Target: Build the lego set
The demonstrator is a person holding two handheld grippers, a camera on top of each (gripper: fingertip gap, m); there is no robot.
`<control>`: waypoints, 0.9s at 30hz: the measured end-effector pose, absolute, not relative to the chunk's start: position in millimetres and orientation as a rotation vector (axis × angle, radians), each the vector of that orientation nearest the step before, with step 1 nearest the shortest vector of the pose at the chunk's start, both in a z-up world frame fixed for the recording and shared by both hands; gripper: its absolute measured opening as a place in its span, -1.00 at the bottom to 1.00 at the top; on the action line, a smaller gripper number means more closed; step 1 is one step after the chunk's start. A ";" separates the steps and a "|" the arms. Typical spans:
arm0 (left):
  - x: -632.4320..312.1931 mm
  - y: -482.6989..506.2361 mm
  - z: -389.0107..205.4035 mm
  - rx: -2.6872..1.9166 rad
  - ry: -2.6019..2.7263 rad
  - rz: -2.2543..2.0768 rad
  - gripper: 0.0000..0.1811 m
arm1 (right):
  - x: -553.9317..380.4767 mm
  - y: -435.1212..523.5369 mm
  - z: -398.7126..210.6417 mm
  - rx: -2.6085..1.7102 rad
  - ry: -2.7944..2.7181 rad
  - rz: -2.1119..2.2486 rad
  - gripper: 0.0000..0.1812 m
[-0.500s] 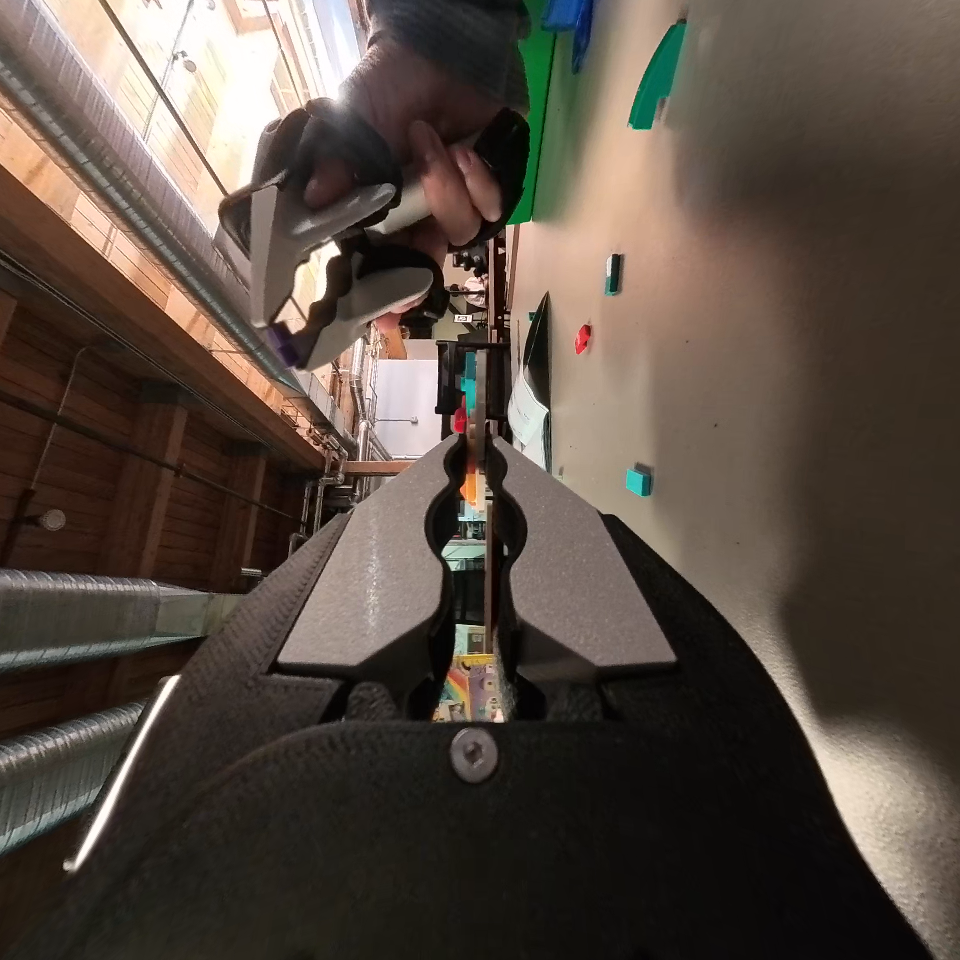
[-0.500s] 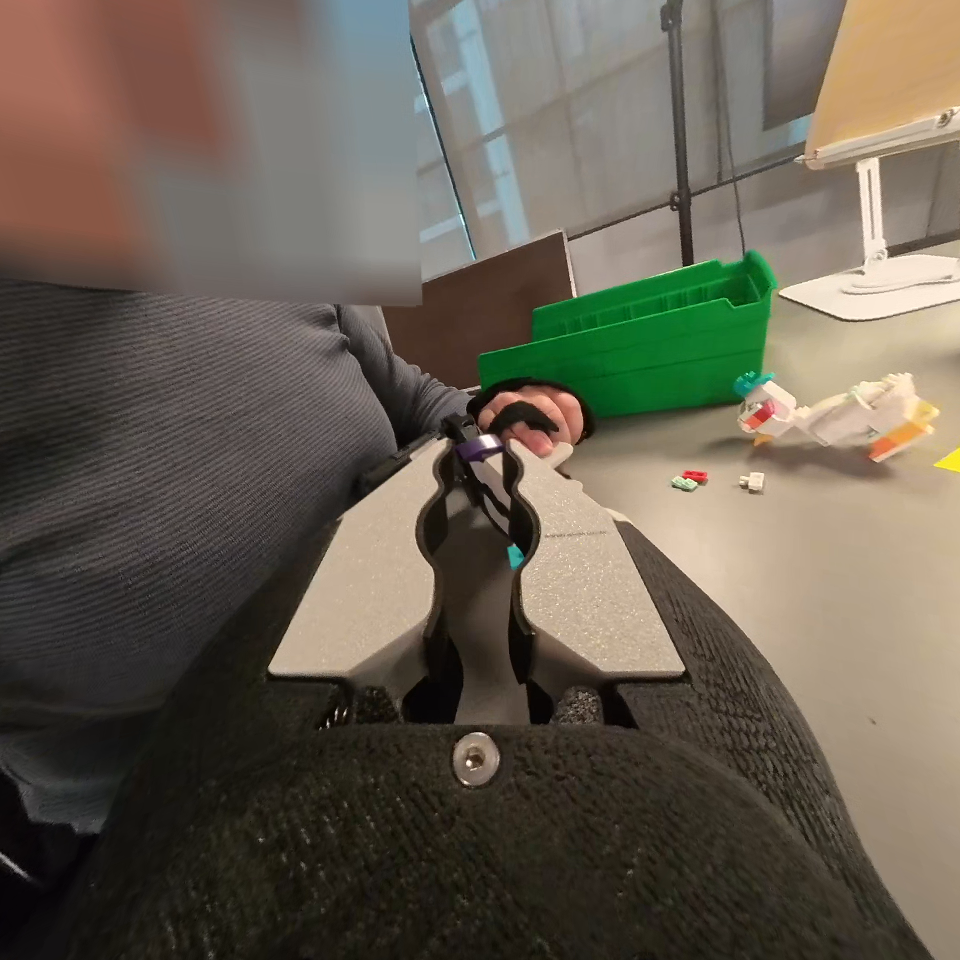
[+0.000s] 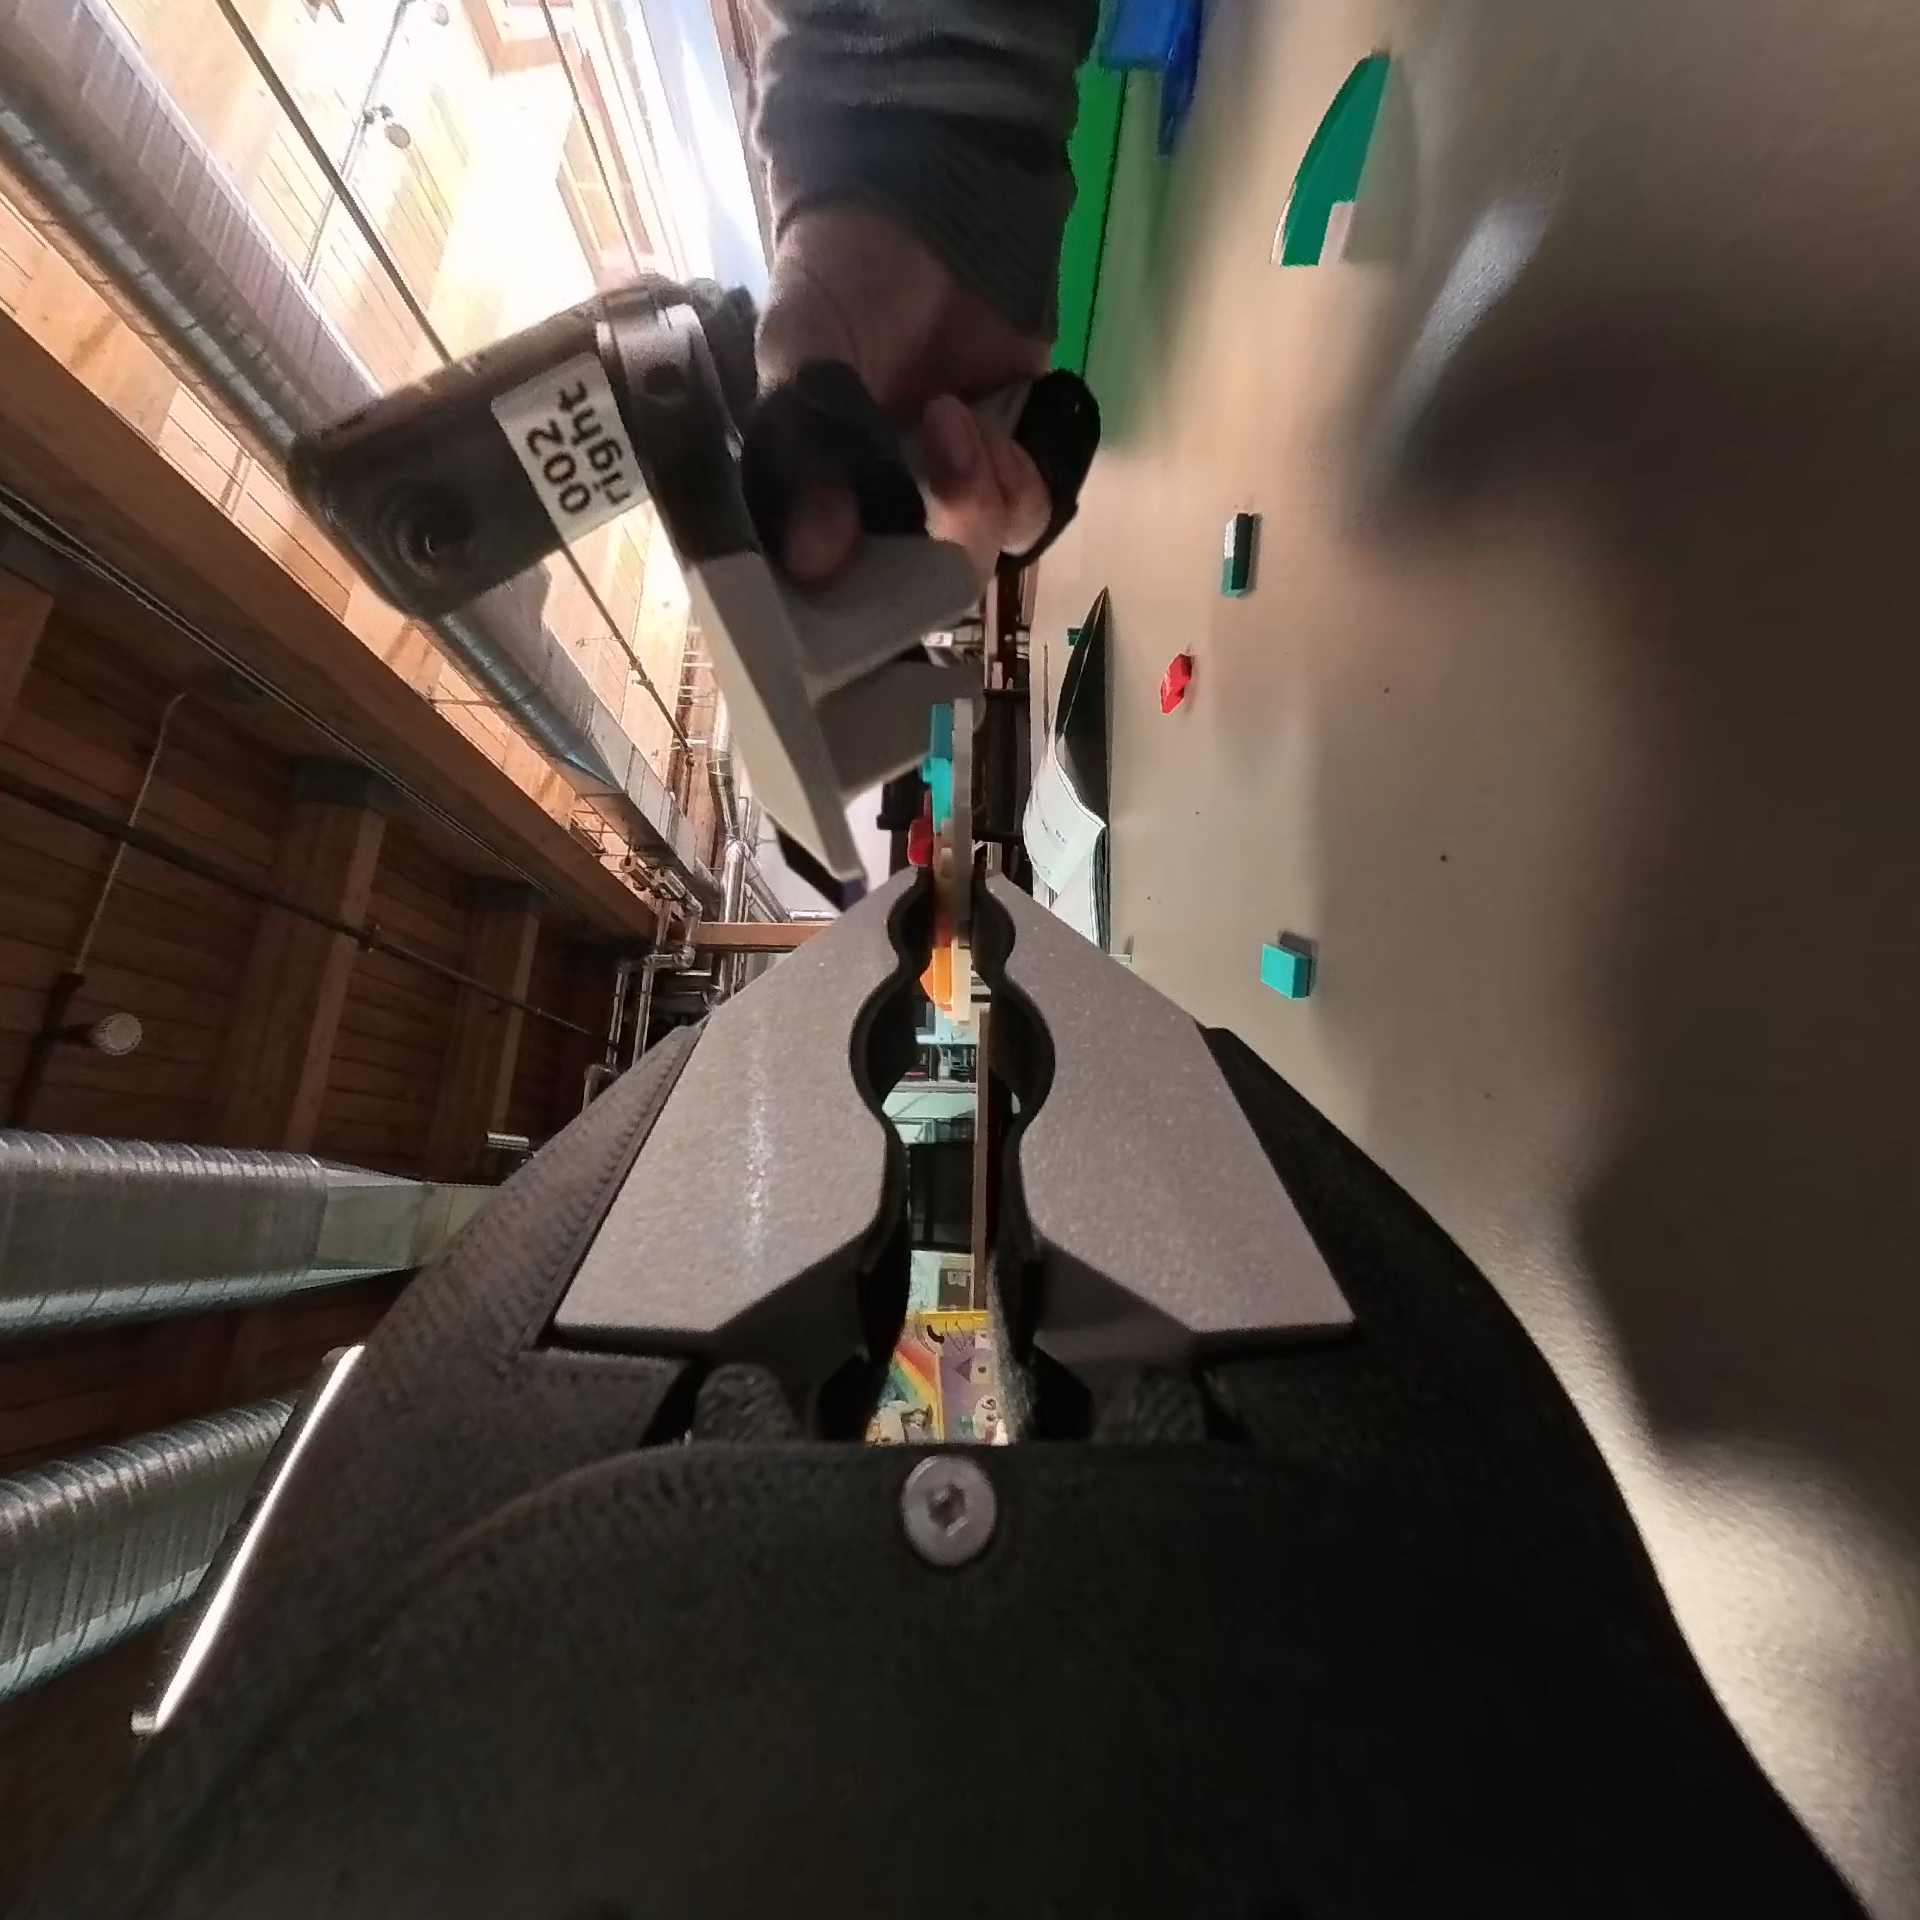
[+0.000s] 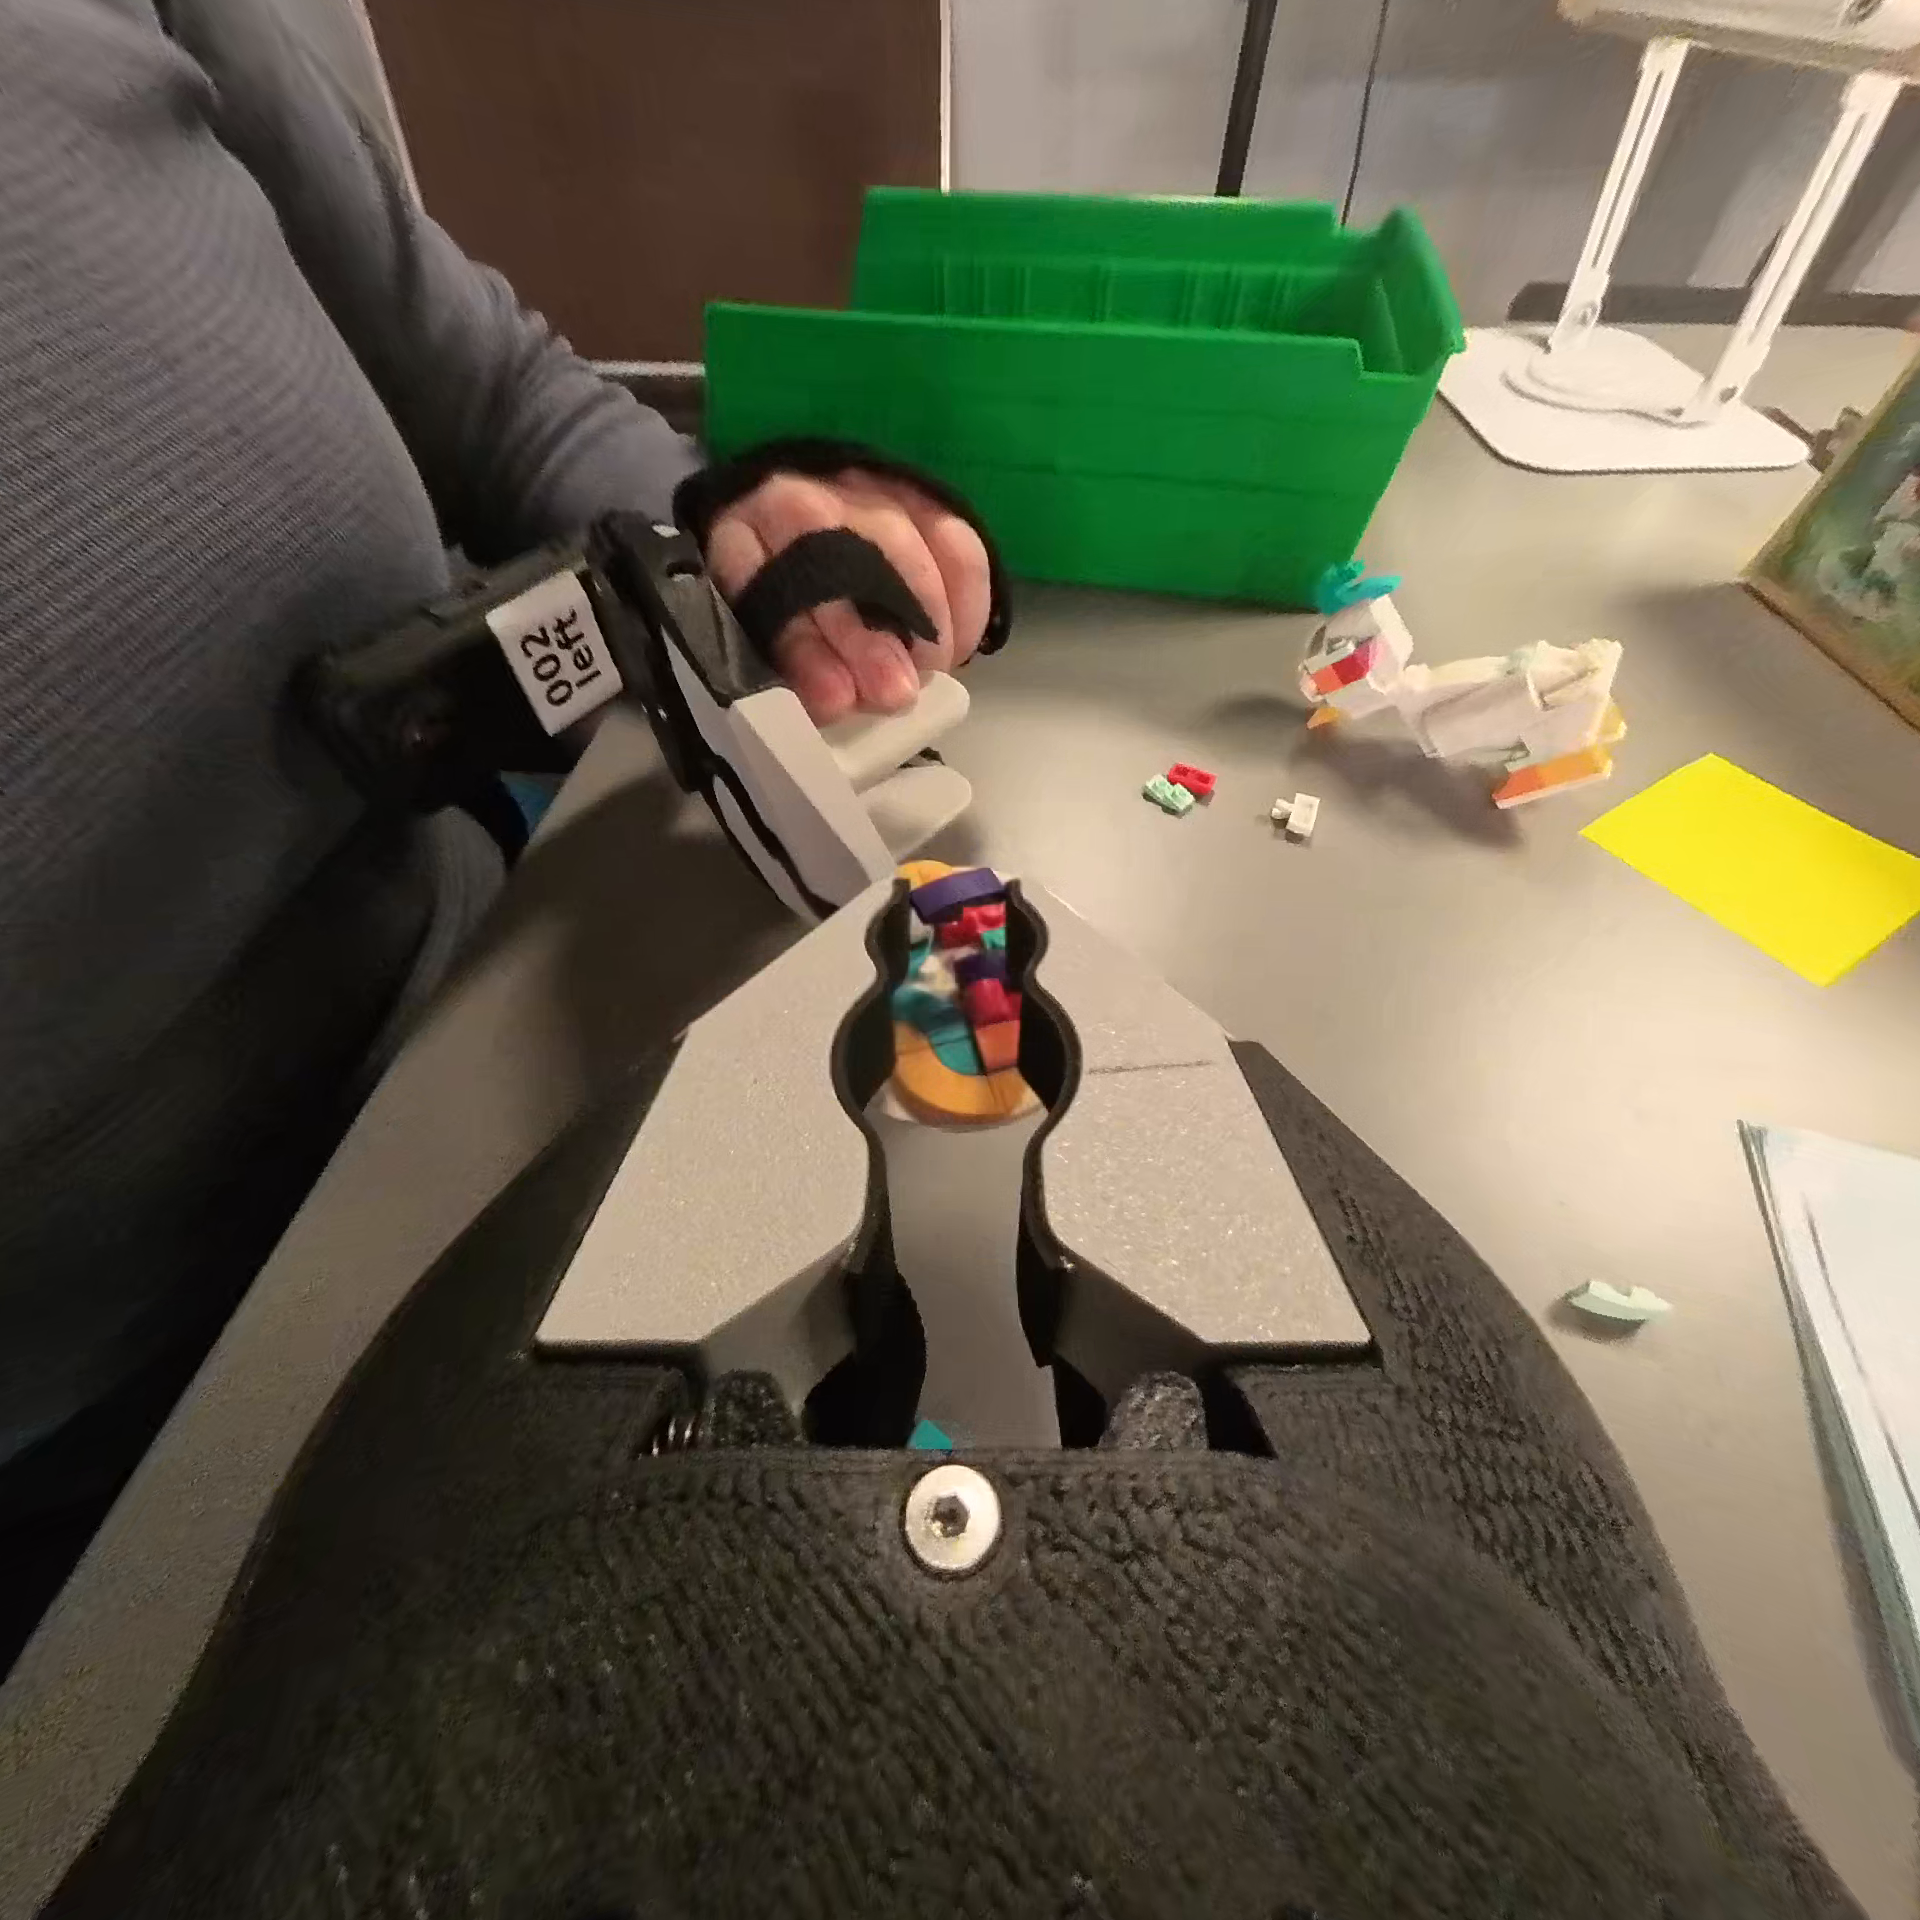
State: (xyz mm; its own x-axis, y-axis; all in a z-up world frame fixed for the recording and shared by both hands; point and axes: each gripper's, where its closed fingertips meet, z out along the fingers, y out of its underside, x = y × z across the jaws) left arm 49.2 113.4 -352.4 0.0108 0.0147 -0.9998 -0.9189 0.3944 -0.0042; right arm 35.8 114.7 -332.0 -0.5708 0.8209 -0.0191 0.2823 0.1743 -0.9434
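One sub-build, the small multicoloured lego assembly [image 4: 961, 992] on an orange round plate, sits clamped edge-on in the left gripper [image 3: 948, 896] above the table [image 4: 1403, 1091]. The right gripper [image 4: 956, 896] pinches a purple piece [image 4: 958, 891] at its top. A white bird model [image 4: 1455, 696] looks done; loose bricks [image 4: 1179, 787] remain, so roughly midway.

The small build [image 4: 961, 997] mixes purple, dark red, teal and white bricks on an orange-tan round base. The bin [image 4: 1049, 416] is bright green, the finished duck model [image 4: 1455, 696] white with orange, red and teal accents, the paper square [image 4: 1756, 862] yellow, the counter [image 4: 1351, 1039] plain grey, and the sleeve [image 4: 208, 416] grey with fine ribbing.
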 end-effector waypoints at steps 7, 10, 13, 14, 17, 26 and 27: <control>49.6 112.9 -352.1 -0.891 1.358 0.912 -0.95 | 32.4 117.8 -339.5 -1.017 -2.012 1.327 -0.83; 49.8 112.8 -352.9 -0.890 1.364 0.912 -0.95 | 33.2 118.5 -341.5 -1.011 -2.036 1.292 -0.83; 50.3 112.6 -354.3 -0.890 1.373 0.911 -0.95 | 33.5 118.7 -343.2 -1.018 -2.069 1.234 -0.83; 50.5 112.6 -354.3 -0.889 1.374 0.912 -0.95 | 34.1 118.7 -343.3 -1.018 -2.086 1.213 -0.83; 50.6 112.7 -354.6 -0.888 1.375 0.915 -0.95 | 36.9 117.7 -344.0 -1.056 -2.155 1.154 -0.83; 51.4 112.4 -356.9 -0.888 1.389 0.913 -0.95 | 36.4 121.1 -348.5 -1.251 -2.267 0.832 -0.83; 51.5 112.3 -356.7 -0.887 1.389 0.914 -0.95 | 37.5 120.0 -348.8 -1.257 -2.277 0.810 -0.83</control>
